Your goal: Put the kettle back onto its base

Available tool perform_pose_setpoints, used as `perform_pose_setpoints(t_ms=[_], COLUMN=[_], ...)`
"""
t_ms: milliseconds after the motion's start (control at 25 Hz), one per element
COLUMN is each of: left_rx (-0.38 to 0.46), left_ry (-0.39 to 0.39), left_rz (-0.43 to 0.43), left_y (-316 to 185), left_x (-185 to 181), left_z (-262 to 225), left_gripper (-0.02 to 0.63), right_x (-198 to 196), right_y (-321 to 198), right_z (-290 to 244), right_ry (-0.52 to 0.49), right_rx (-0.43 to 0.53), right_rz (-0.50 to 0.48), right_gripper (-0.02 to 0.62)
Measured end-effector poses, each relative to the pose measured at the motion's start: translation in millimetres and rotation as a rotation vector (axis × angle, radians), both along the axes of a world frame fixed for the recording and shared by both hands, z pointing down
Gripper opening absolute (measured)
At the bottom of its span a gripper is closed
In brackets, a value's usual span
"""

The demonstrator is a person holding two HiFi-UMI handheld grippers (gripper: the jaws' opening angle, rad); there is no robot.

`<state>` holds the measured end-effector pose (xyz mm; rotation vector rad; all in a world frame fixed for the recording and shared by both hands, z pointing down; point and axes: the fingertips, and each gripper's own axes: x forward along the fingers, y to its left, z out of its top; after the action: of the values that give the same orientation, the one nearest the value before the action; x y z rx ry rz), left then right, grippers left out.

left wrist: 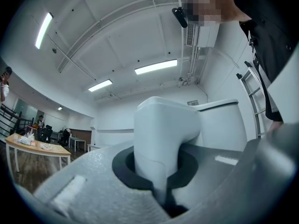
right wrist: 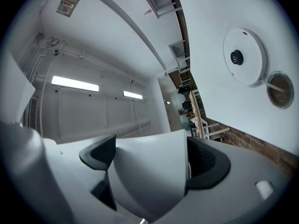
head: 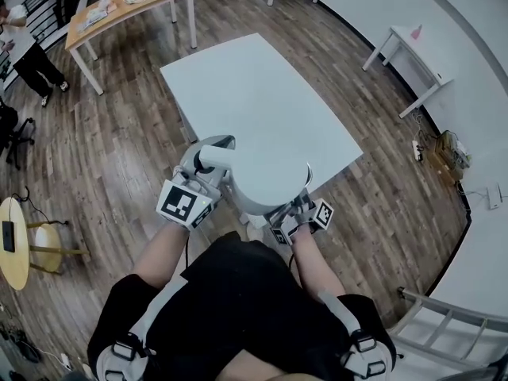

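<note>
A white electric kettle point(head: 270, 182) hangs in the air just off the near corner of the white table point(head: 262, 94), close to my body. My left gripper point(head: 200, 179) is shut on its handle point(head: 214, 157). In the left gripper view the handle point(left wrist: 163, 134) stands upright between the jaws of the left gripper point(left wrist: 164, 176), with the kettle body point(left wrist: 224, 125) behind. My right gripper point(head: 295, 213) is shut on the kettle's opposite side; there a white lip of the kettle point(right wrist: 149, 171) fills the gap of the right gripper point(right wrist: 147, 160) between the dark pads point(right wrist: 205, 160). No base is in view.
A wooden table point(head: 127, 6) with papers stands at the far left, a person point(head: 24, 50) beside it. A small white table point(head: 413, 54) is by the right wall, cables point(head: 444, 153) on the floor below. A round yellow stool point(head: 16, 244) sits left; a ladder point(head: 444, 316) lies right.
</note>
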<state>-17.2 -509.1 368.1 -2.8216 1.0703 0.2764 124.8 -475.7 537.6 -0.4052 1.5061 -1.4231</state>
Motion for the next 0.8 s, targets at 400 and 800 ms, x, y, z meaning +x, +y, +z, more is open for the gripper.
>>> perform_pose_setpoints(t_ms=[400,800], left_rx=[0.029,0.029], left_ry=[0.046,0.016], left_rz=[0.018,-0.006], left_y=[-42.6,-72.1], left_x=[41.6,74.0], left_z=[-5.3,14.2], left_gripper=[0.000,0.000], right_x=[47.0,129.2], right_y=[-43.9,-63.5], right_z=[-17.5,-17.8], right_ry=[0.079,0.542], right_rx=[0.049,0.045], right_rz=[0.010,0.220], right_gripper=[0.466,0.257])
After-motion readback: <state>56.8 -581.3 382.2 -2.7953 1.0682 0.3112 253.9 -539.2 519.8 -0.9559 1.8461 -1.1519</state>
